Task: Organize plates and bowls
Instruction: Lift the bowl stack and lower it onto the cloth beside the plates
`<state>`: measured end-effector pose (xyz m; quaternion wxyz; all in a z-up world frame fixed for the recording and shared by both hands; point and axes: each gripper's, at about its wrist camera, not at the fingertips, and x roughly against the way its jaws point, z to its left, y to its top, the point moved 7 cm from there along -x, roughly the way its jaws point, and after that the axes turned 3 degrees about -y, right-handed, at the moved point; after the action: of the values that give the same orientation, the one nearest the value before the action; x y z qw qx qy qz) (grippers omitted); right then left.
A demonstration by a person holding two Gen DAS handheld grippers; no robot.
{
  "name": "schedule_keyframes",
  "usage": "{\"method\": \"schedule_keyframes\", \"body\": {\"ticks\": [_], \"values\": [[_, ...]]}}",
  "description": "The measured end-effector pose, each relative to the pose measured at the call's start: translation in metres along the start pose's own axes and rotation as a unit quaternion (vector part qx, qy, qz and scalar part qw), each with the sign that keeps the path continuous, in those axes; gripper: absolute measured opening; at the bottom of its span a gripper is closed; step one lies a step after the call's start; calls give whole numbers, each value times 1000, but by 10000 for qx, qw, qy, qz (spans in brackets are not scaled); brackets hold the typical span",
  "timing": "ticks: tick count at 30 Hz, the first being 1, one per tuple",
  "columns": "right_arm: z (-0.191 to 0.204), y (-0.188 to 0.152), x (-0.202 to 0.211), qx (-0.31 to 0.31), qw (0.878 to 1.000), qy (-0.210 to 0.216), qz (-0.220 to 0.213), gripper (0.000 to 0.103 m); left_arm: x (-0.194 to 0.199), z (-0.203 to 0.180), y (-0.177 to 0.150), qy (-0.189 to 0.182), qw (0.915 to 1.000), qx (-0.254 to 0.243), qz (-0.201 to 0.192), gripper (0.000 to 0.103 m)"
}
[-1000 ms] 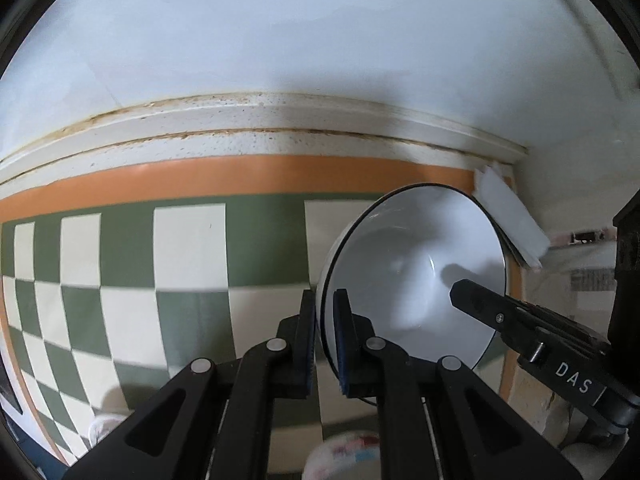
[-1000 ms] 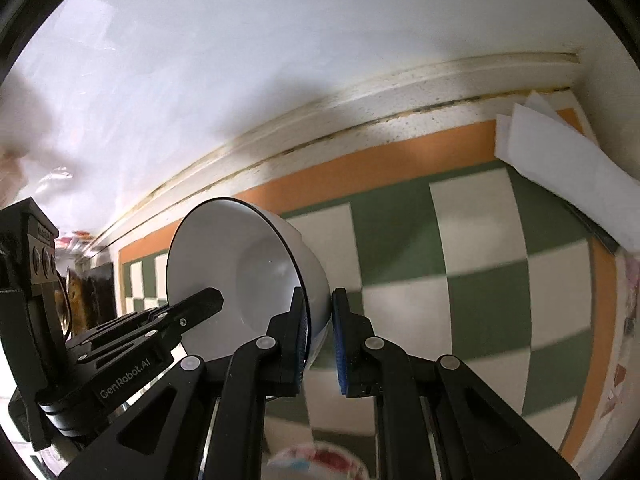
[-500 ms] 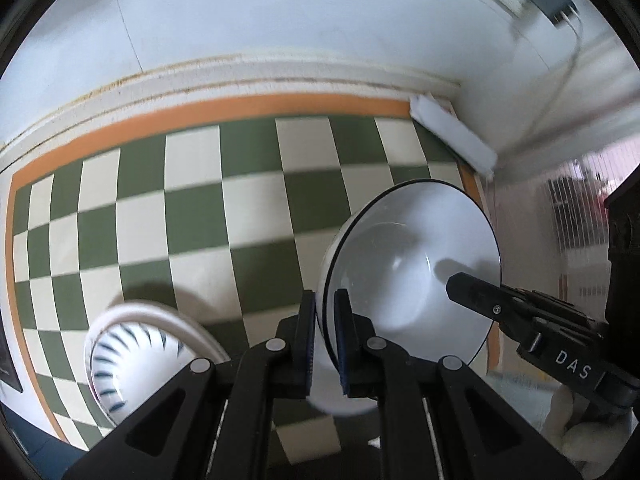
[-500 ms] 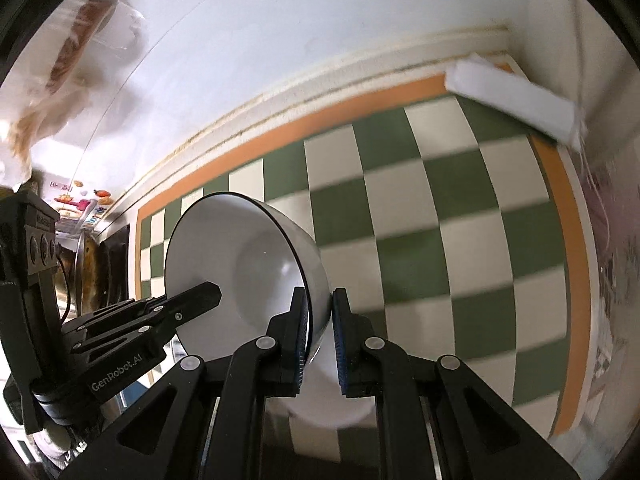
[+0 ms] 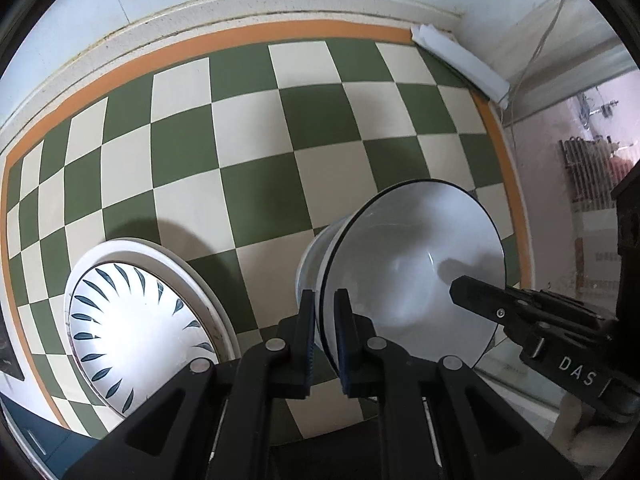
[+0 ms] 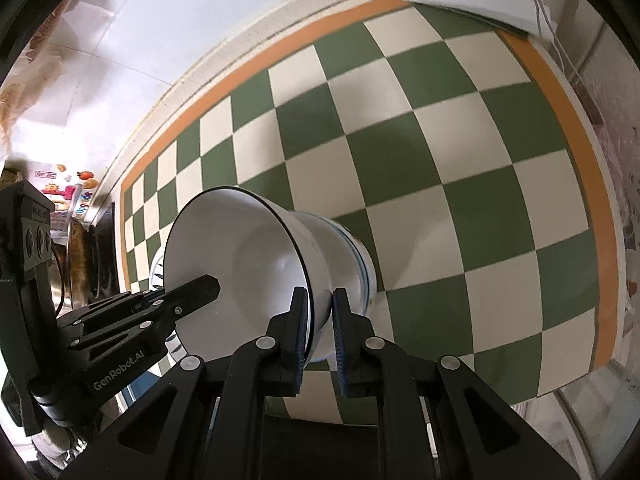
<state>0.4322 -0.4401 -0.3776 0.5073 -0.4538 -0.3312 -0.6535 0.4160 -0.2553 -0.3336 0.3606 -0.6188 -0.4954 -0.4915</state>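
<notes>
1. Left wrist view, nearest the lens: the left gripper (image 5: 323, 330) was clenched on the near rim of a white bowl (image 5: 404, 280), one finger inside the rim and one outside. The bowl hung tipped on its side, its open mouth turned toward the right of the picture.

2. Just beyond, the right gripper (image 5: 464, 286) reached in from the right with a dark fingertip inside the bowl's mouth. Both hands carried the same bowl from opposite sides of its rim.

3. Right wrist view, near: the right gripper (image 6: 320, 322) was pinched on the bowl's rim (image 6: 308, 280), and the left gripper (image 6: 208, 284) came in from the left. Under the held bowl sat what looked like a second bowl (image 6: 356, 264) with a blue band (whether the two touched could not be told).

4. A little farther, to the left of the held bowl in the left wrist view, a white plate (image 5: 132, 332) with dark leaf marks lay flat on the checked tablecloth (image 5: 256, 184).

5. Judged from this, the coming move turns on the bowl's axis: it lay sideways between the two grippers, so it would need levelling, mouth up, before being set down. Neither hand was clearly nearer.

6. Farthest away, a stack of white paper (image 5: 460, 60) lay at the cloth's far corner by the wall.
</notes>
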Motion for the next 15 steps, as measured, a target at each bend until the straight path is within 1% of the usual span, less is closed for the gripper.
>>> {"method": "schedule_keyframes", "body": {"ticks": [4, 9, 15], "values": [[-6, -1, -7, -64, 9999, -32, 75, 14, -9, -2, -5, 132, 9999, -75, 67, 8], [-8, 0, -13, -52, 9998, -106, 152, 14, -18, 0, -8, 182, 9997, -28, 163, 8], [-6, -2, -23, -23, 9995, -191, 262, 14, -24, 2, -10, 311, 9994, -39, 173, 8]]}}
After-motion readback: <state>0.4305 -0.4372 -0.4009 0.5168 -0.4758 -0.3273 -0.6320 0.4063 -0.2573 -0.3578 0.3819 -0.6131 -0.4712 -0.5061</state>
